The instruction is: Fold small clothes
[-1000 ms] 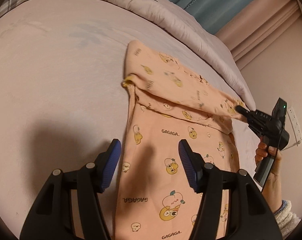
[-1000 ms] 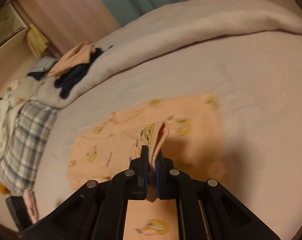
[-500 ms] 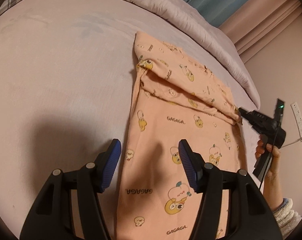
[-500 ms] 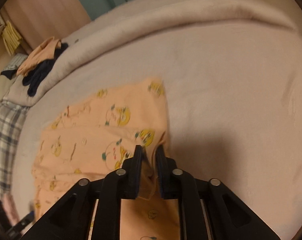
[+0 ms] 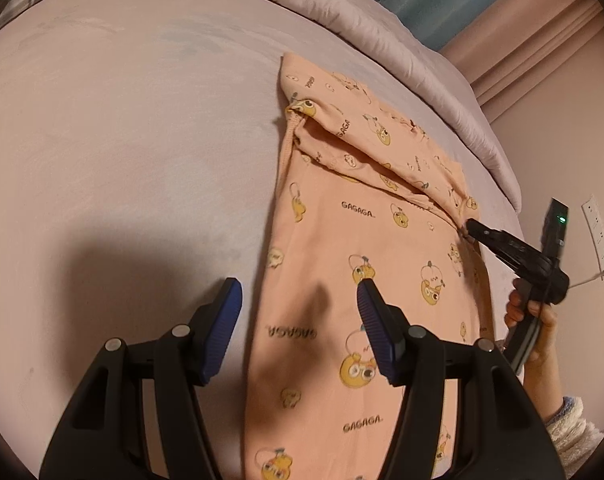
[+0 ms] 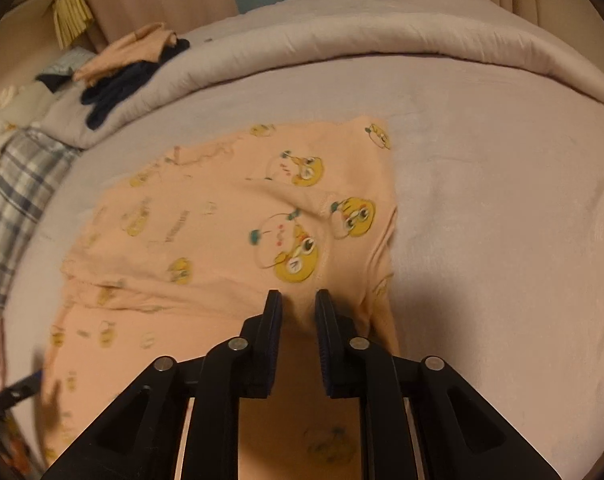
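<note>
A small peach garment printed with yellow cartoon figures lies flat on the pale bed sheet, its far end folded back over itself. It also shows in the right wrist view. My left gripper is open and empty, hovering over the garment's near left edge. My right gripper is open a little, its fingers apart just at the edge of the folded flap, holding nothing. It shows in the left wrist view at the flap's right corner.
A rolled grey duvet runs along the far side of the bed. A pile of peach and dark clothes sits on it. A plaid pillow lies at the left. A wall socket is at the right.
My right gripper carried the garment's end over, laid it down as a folded flap, then opened and let go. My left gripper stayed open, drifting slightly.
</note>
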{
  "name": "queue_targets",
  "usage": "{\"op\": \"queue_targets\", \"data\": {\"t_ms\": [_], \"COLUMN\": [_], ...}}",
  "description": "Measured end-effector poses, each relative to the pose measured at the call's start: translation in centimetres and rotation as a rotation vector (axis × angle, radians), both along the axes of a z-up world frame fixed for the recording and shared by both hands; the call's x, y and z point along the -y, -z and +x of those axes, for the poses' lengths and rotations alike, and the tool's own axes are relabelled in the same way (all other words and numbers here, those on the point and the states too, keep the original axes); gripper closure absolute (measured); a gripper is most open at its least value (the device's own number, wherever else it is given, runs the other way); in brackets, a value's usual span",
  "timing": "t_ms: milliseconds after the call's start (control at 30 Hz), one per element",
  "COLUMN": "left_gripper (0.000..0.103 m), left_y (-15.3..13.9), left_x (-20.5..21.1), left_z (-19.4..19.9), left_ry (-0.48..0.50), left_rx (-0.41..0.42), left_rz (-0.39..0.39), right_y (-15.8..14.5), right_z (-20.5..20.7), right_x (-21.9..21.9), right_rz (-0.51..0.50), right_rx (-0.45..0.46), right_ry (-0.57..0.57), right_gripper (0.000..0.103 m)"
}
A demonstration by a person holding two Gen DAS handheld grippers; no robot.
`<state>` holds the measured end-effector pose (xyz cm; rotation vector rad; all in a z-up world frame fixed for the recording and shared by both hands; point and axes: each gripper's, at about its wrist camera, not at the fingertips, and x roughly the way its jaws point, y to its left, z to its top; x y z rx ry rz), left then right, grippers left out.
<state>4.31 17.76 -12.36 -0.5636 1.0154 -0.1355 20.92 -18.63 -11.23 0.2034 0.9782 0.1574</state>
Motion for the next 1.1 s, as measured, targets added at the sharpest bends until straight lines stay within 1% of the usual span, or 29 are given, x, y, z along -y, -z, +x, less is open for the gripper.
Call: {"op": "queue_targets", "data": {"t_ms": [67, 133, 267, 400, 567, 633, 800, 867, 1033, 1100], "left_gripper": [0.043, 0.043, 0.043, 0.043, 0.043, 0.043, 0.043, 0.043, 0.043, 0.043], "left_y": [0.1, 0.2, 0.4, 0.7, 1.4, 1.5, 1.5, 1.7, 1.8, 1.9], "left_x": [-0.2, -0.4, -1.0, -1.4, -2.0, -2.0, -1.5, -1.4, -1.3, -1.2], "left_z": [-0.6, -1.4, -3.0, -4.5, -5.5, -5.8, -6.4, -6.6, -7.3, -7.7], "left_ry": [-0.005, -0.009, -0.014, -0.009, -0.018, -0.018, 0.009, 0.012, 0.036, 0.051], "left_rx": [-0.005, -0.012, -0.023, -0.026, -0.032, -0.031, -0.033, -0.035, -0.039, -0.045], "left_rz": [-0.008, -0.027, -0.073, -0.148, -0.255, -0.284, -0.307, -0.316, -0.333, -0.346], "right_y": [-0.6, -1.0, -0.9, -0.5, 0.0, 0.3, 1.0, 1.1, 1.9, 2.0], "right_z": [-1.6, -3.5, -6.4, -9.7, -11.7, -12.3, -13.2, -13.4, -14.1, -14.4], "right_x": [0.4, 0.8, 1.7, 4.2, 5.8, 6.5, 7.0, 6.8, 5.8, 5.8], "right_rz": [0.027, 0.057, 0.076, 0.138, 0.169, 0.202, 0.265, 0.271, 0.315, 0.341], "right_rx": [0.007, 0.013, -0.013, -0.045, -0.078, -0.095, -0.125, -0.136, -0.208, -0.228], "right_ry": [-0.007, -0.018, -0.013, 0.019, 0.064, 0.076, 0.070, 0.053, -0.042, -0.060], "right_gripper": [0.063, 0.060, 0.060, 0.060, 0.059, 0.059, 0.059, 0.059, 0.059, 0.059]}}
